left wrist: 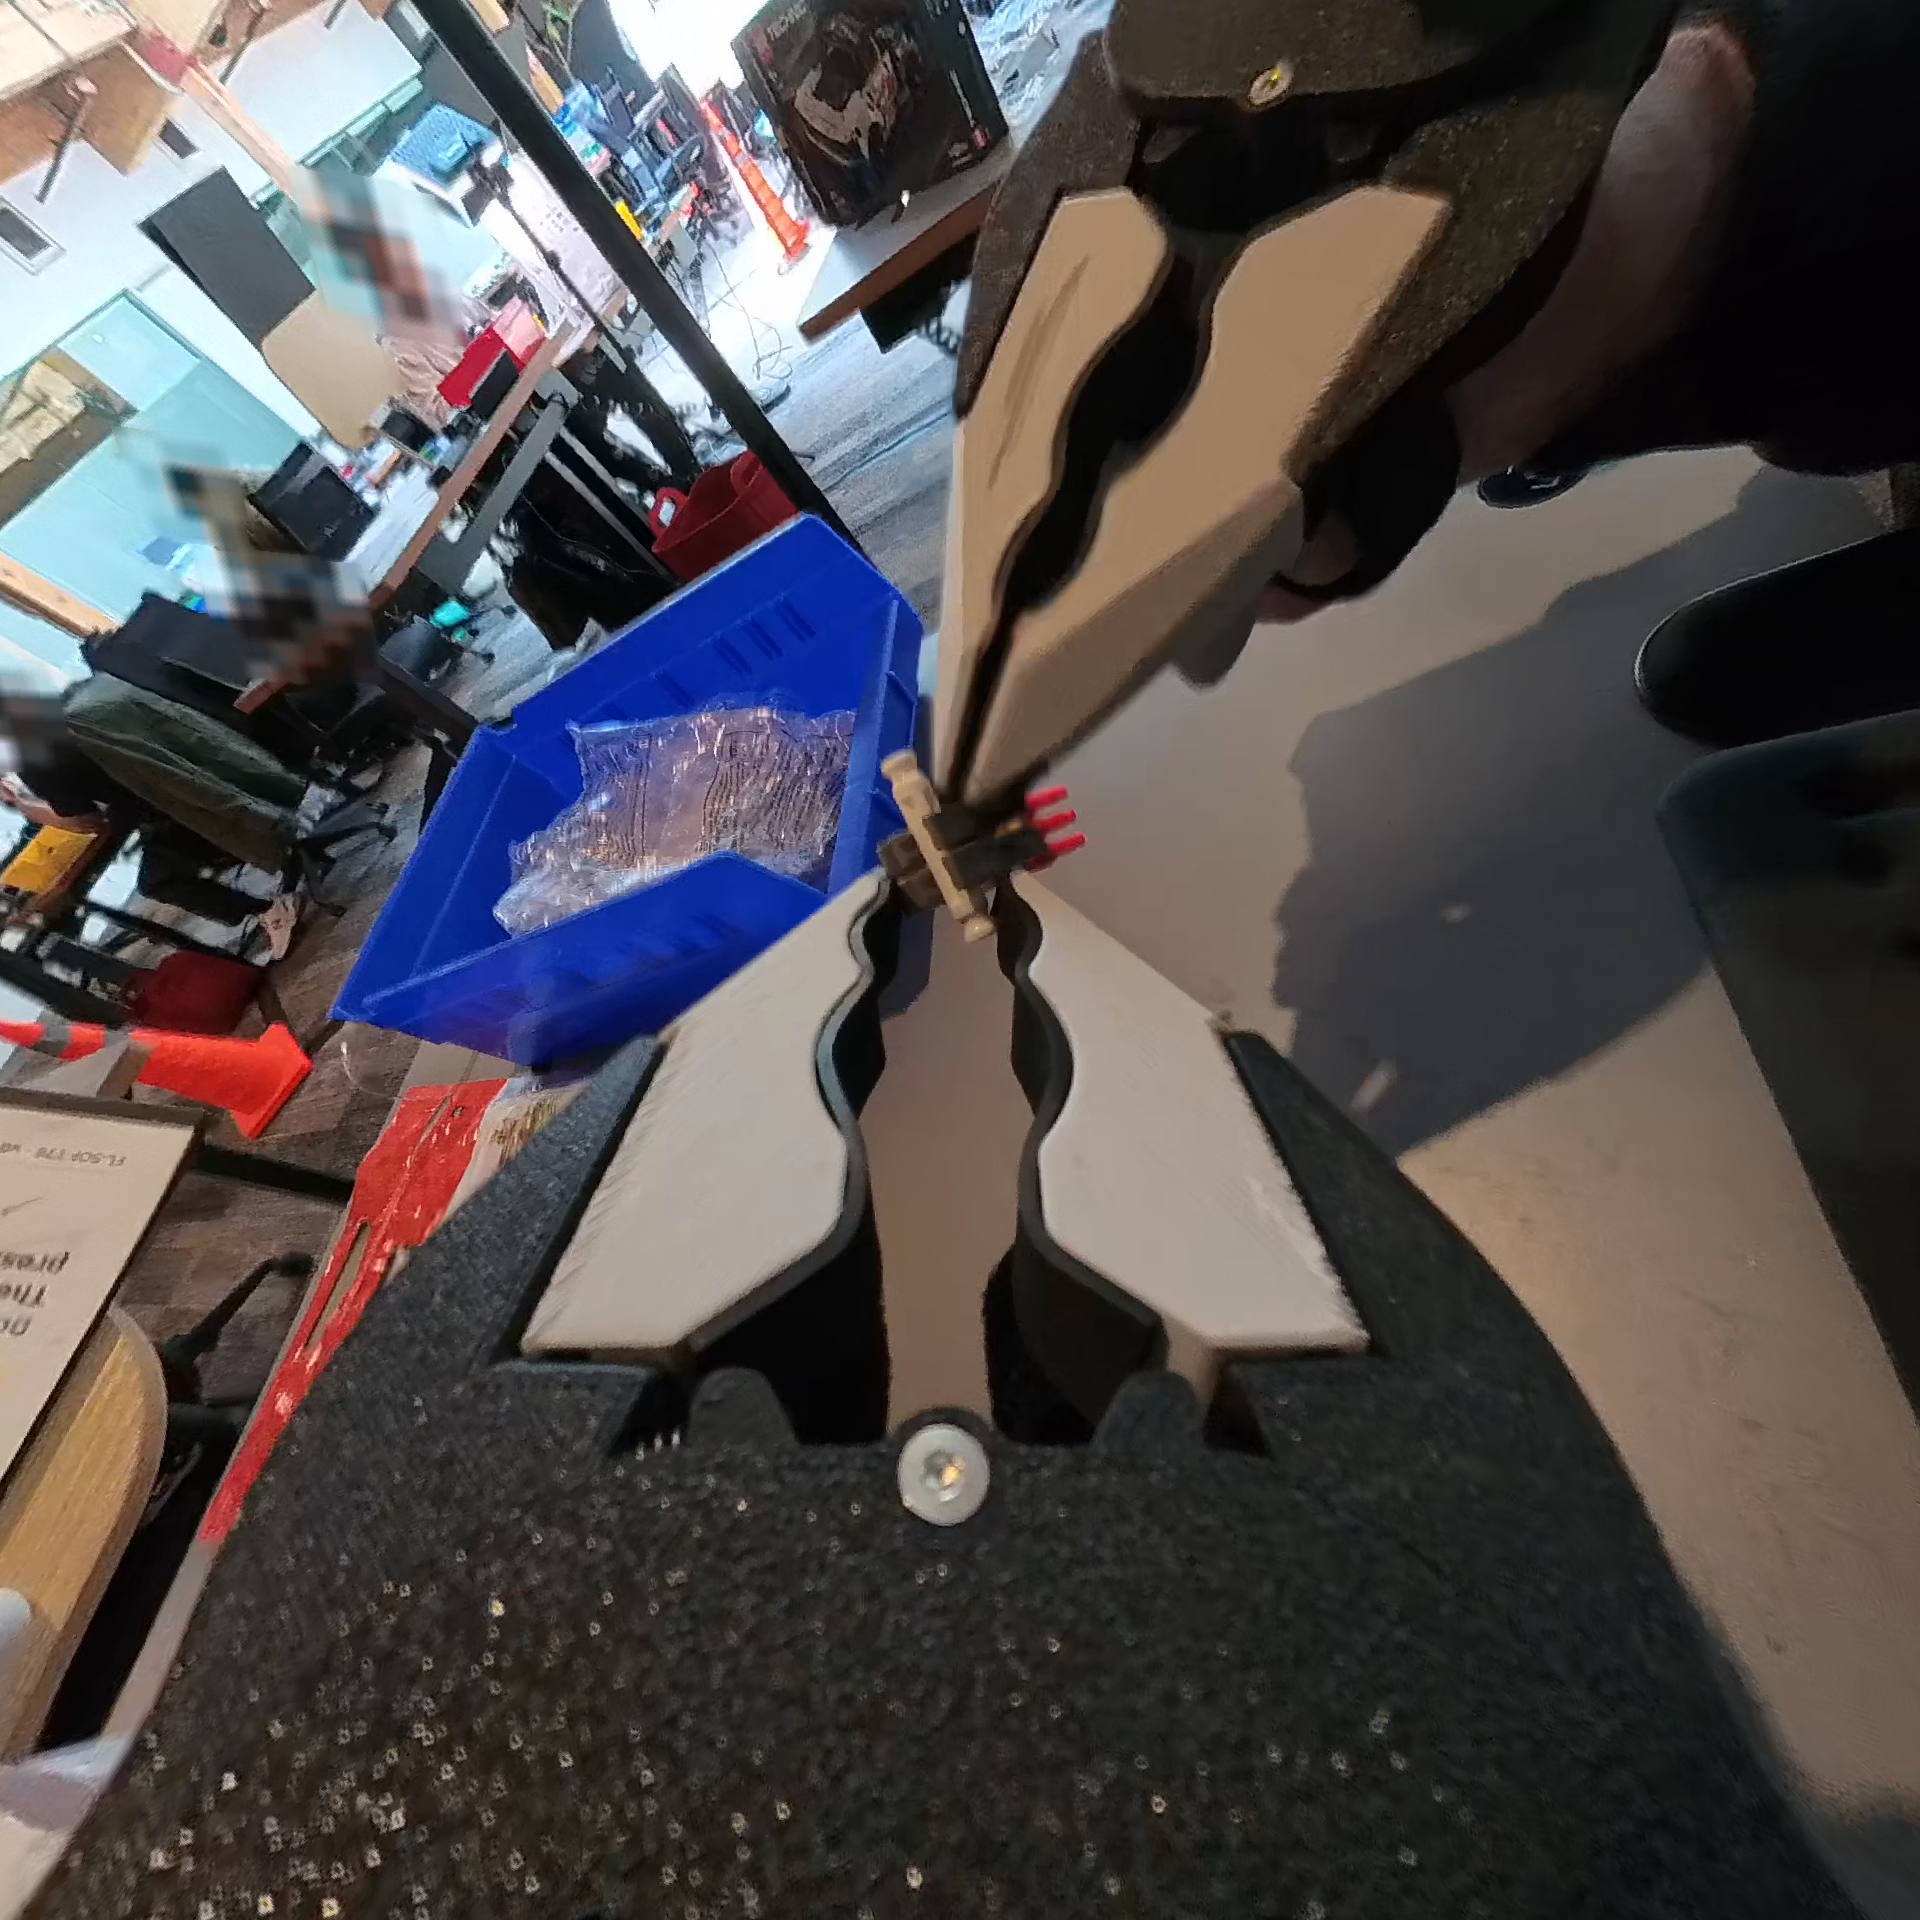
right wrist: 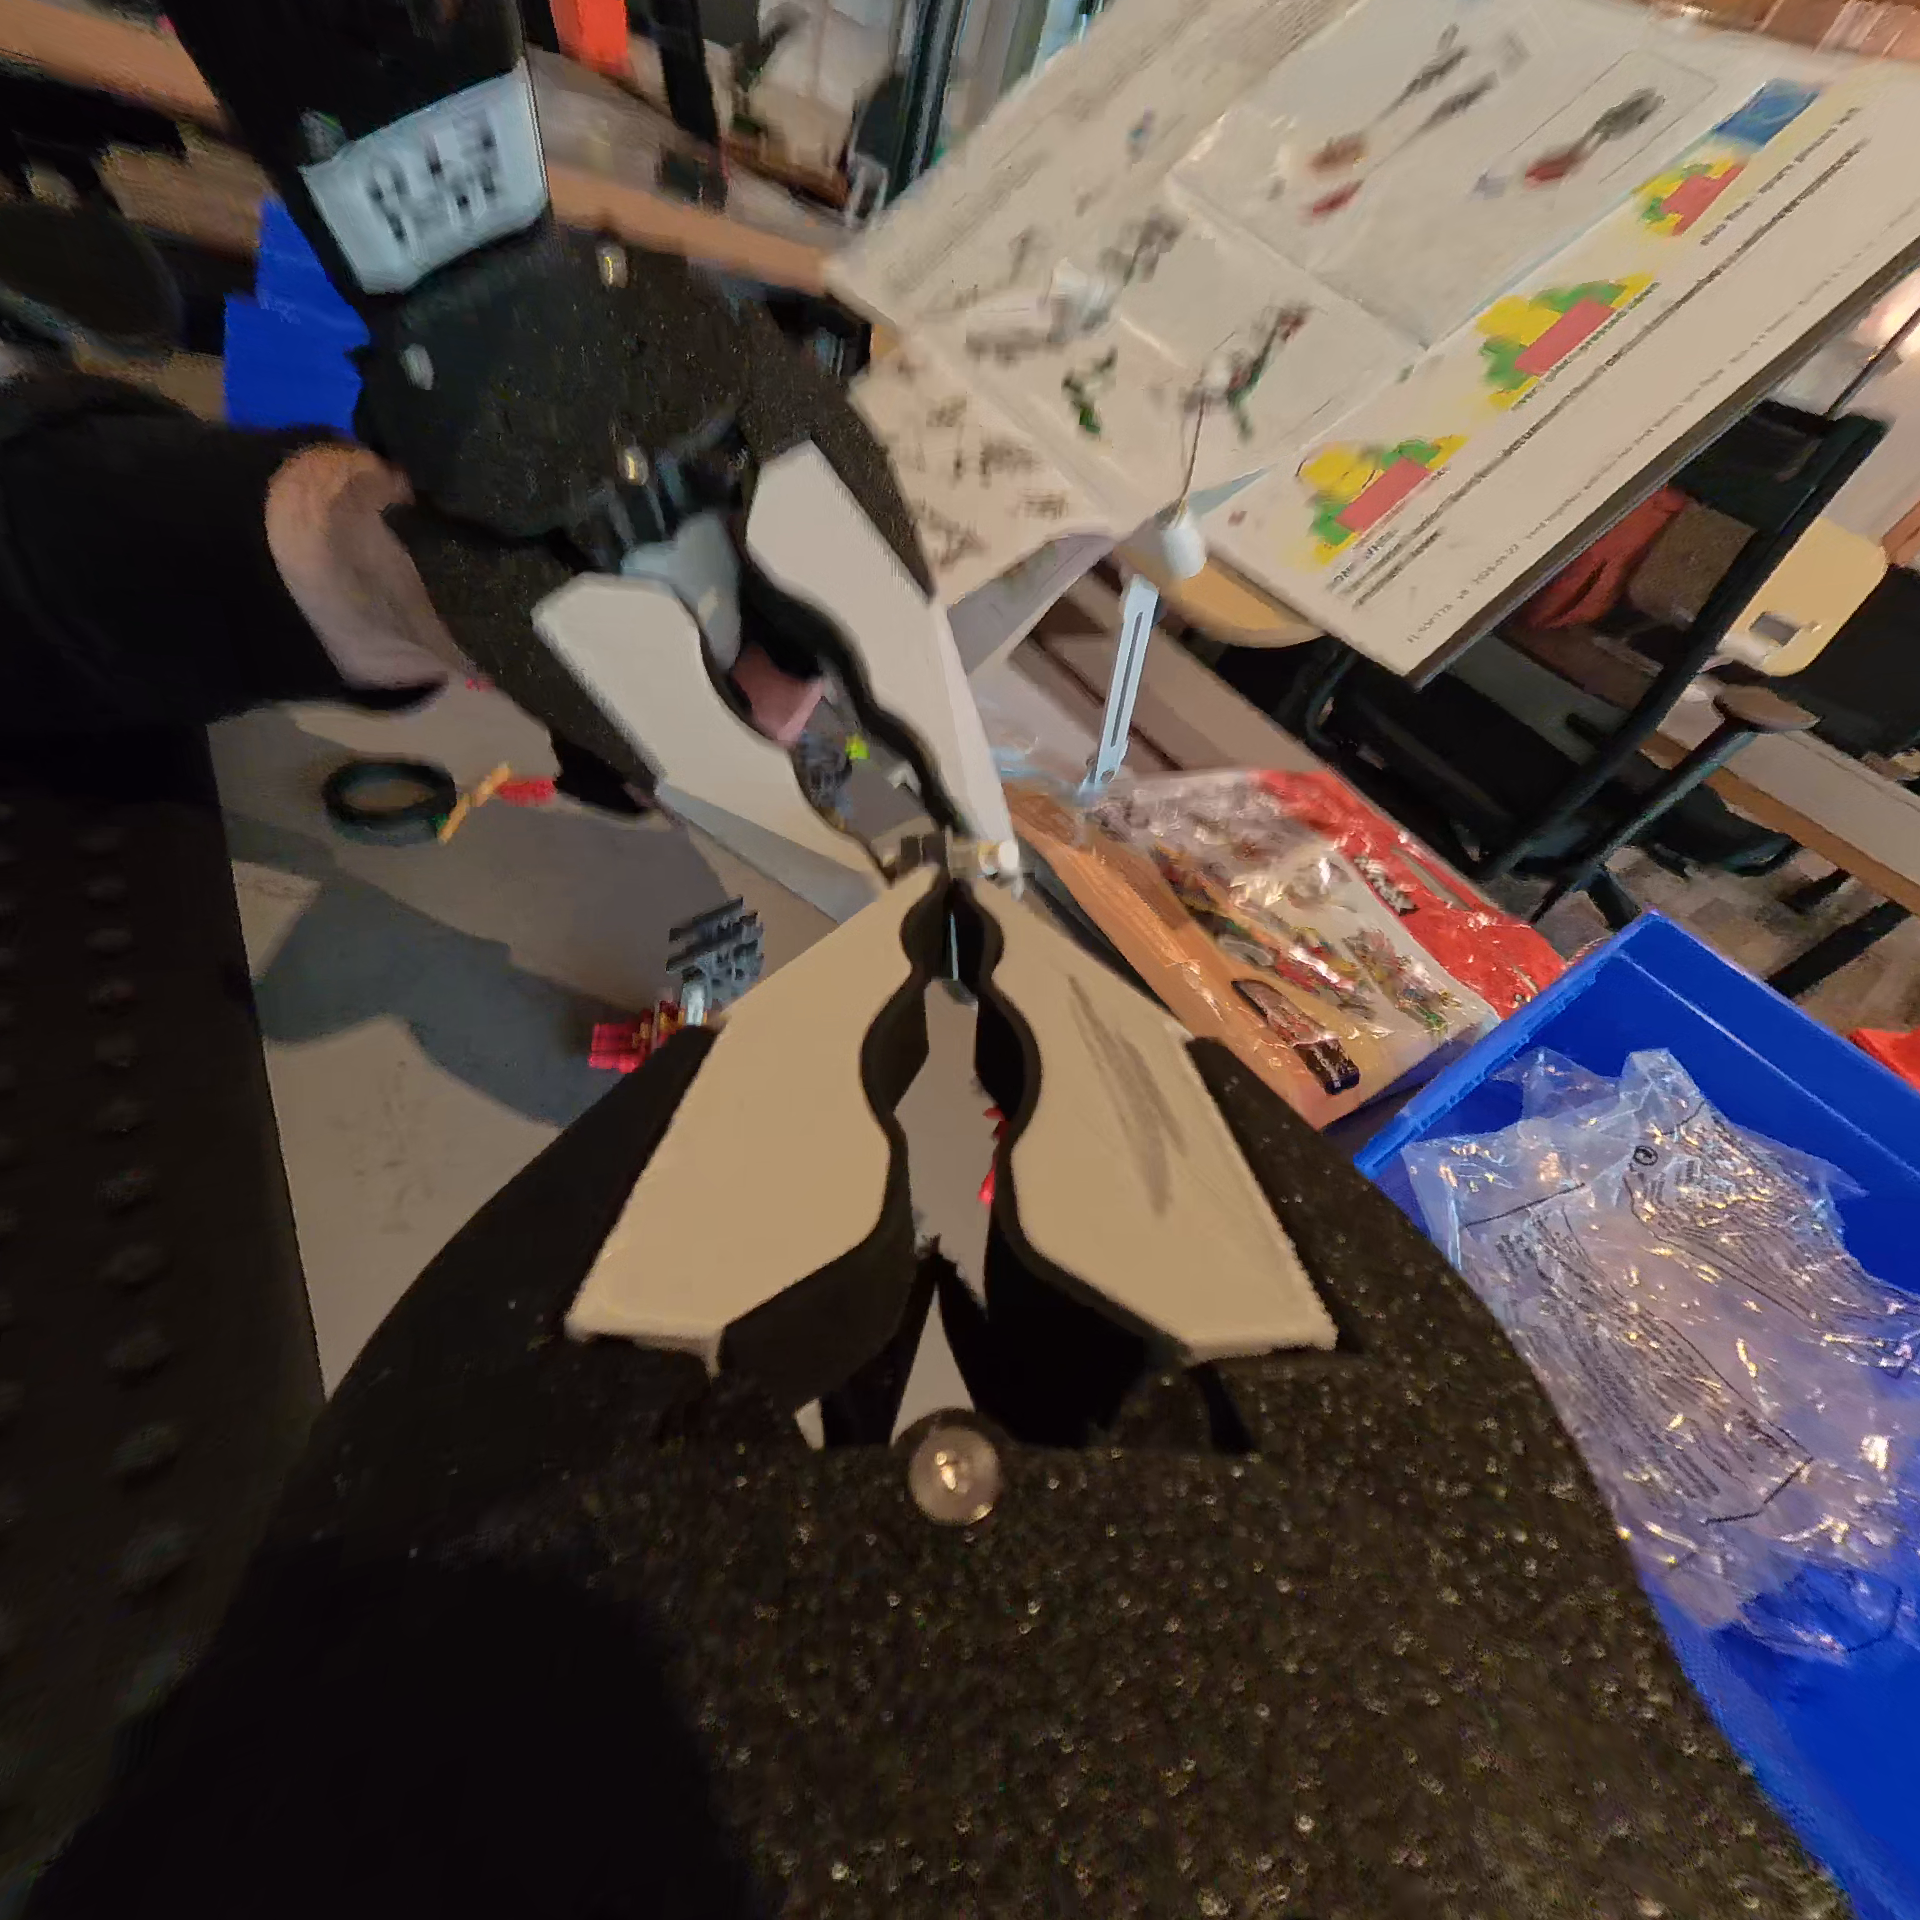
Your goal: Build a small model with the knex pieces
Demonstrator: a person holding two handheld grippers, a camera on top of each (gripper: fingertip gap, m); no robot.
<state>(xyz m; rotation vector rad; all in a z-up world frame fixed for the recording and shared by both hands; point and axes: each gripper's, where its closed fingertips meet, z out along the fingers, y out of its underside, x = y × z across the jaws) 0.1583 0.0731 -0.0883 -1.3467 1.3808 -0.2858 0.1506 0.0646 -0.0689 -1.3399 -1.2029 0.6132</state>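
left gripper [left wrist: 940, 894]: I read it as clamped on a small brick assembly [left wrist: 961, 847], tips pinched around its lower end; grey fingers converge to a narrow gap.
right gripper [right wrist: 951, 883]: clenched on the same assembly [right wrist: 951, 854] from the opposite side. In the left wrist view it comes down from the top right [left wrist: 961, 774], tips meeting mine nose to nose.
assembly: held in the air between both tips, above the worktop [left wrist: 1558, 1299]. Dark block, pale cross axle through it, three red pins [left wrist: 1055, 818] sticking out on the right.
hand: a person's hand in a black sleeve [right wrist: 343, 571] grips the left tool body, seen in the right wrist view.
blue bin [left wrist: 644, 831]: just beyond the tips on the left, at the worktop's edge. Crumpled clear plastic bag [left wrist: 707, 800] inside.
red box [right wrist: 1299, 914]: flat printed box with clear bags on it, beside the bin.
loose parts: grey and red brick cluster [right wrist: 696, 977] on the worktop left of my right fingers; black tyre [right wrist: 387, 802] farther off, towards the far left.
instruction sheets [right wrist: 1403, 312]: on a tilted board at the back right, blurred.
background: orange cone [left wrist: 218, 1060] on the floor, desks and chairs behind; mosaic patches over some areas.
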